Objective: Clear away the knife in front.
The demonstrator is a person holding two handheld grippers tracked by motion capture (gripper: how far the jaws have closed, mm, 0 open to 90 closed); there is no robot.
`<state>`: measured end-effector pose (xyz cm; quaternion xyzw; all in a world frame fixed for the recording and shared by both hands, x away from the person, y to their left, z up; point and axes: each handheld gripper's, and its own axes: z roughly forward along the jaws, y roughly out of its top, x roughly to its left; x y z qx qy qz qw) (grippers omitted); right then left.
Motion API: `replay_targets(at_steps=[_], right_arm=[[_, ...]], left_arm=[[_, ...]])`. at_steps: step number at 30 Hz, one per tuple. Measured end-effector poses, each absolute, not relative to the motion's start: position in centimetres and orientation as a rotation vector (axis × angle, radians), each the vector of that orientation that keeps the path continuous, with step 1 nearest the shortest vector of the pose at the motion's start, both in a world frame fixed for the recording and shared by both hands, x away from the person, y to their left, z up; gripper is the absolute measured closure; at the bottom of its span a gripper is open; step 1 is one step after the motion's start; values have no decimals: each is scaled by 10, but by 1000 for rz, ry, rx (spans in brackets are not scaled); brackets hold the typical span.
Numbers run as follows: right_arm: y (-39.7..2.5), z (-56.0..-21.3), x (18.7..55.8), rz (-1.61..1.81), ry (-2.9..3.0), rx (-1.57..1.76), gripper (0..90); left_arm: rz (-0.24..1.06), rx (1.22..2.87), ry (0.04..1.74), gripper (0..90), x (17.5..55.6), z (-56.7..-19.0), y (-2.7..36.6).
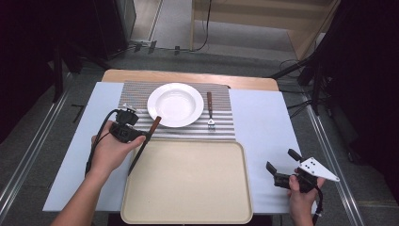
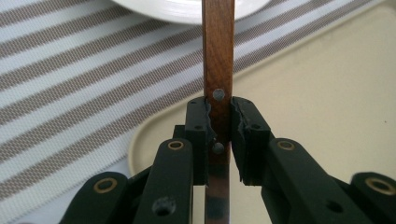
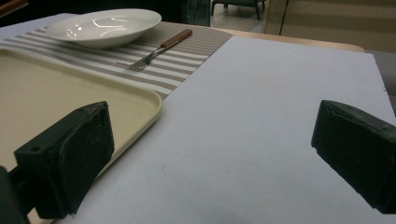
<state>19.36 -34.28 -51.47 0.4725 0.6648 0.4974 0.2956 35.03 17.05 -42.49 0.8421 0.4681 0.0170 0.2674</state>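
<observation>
A knife (image 1: 143, 143) with a brown wooden handle (image 2: 218, 56) and a dark blade is held in my left gripper (image 1: 142, 136), whose jaws are shut on the handle near its rivets (image 2: 218, 127). The knife hangs over the far left corner of the beige tray (image 1: 188, 179), handle pointing toward the white plate (image 1: 175, 104). The plate sits on a striped placemat (image 1: 136, 94), with a wooden-handled fork (image 1: 210, 110) lying to its right. My right gripper (image 1: 282, 165) stands open and empty over the pale table (image 3: 261, 93), right of the tray (image 3: 56, 98).
The tray takes up the near middle of the table (image 1: 263, 122). Bare table surface lies to the right of the placemat and tray. The plate (image 3: 105, 25) and fork (image 3: 161, 46) show far off in the right gripper view. Floor and dark stands surround the table.
</observation>
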Motion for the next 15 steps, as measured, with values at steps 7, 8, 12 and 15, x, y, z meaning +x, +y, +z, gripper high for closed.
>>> replay_targets(at_steps=[7, 8, 12, 15], right_arm=[[-343, -515, 194, 1320, 1770, 1257, 0], [-343, -515, 194, 1318, 1769, 1260, 0], [-343, -515, 194, 1316, 1768, 1259, 0], [-343, -515, 194, 1315, 1768, 1262, 0]], left_arm=[[17, 2256, 1303, 771, 332, -437, 168], [17, 2249, 1307, 772, 330, -439, 168], [-1, 2245, 1318, 771, 321, -446, 168], [-8, 2234, 1323, 771, 315, -450, 168]])
